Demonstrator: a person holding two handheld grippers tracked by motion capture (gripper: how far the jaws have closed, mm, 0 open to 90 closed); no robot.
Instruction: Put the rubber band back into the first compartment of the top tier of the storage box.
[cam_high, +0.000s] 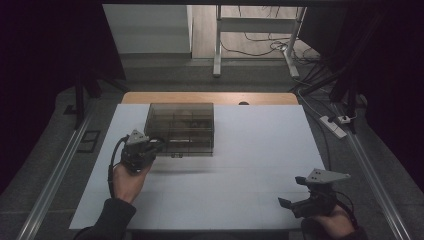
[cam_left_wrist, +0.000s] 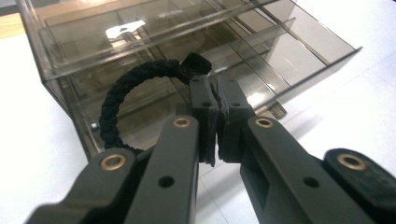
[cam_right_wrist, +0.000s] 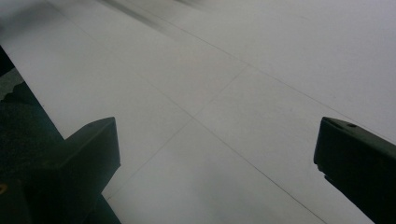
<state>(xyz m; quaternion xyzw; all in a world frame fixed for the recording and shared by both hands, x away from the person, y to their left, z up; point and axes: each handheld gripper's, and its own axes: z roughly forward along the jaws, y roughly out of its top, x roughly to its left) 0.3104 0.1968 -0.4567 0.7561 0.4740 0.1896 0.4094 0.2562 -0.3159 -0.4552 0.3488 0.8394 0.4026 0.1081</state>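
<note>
A smoky see-through plastic drawer box (cam_high: 182, 128) stands on the white table sheet (cam_high: 250, 170), left of centre at the back. In the left gripper view its lower drawer (cam_left_wrist: 299, 51) is pulled out and shows dividers. My left gripper (cam_high: 152, 146) is at the box's front left corner. It is shut on a black braided bracelet (cam_left_wrist: 122, 98), pinching it at its clasp end, so the loop hangs to the left over the drawer. My right gripper (cam_high: 292, 192) is near the front right of the sheet, open, with nothing between its jaws.
A wooden table edge (cam_high: 210, 98) shows behind the sheet. Metal rails (cam_high: 55, 175) run along both sides. A power strip (cam_high: 334, 125) and cables lie on the floor at the right. Desk legs (cam_high: 218, 45) stand beyond.
</note>
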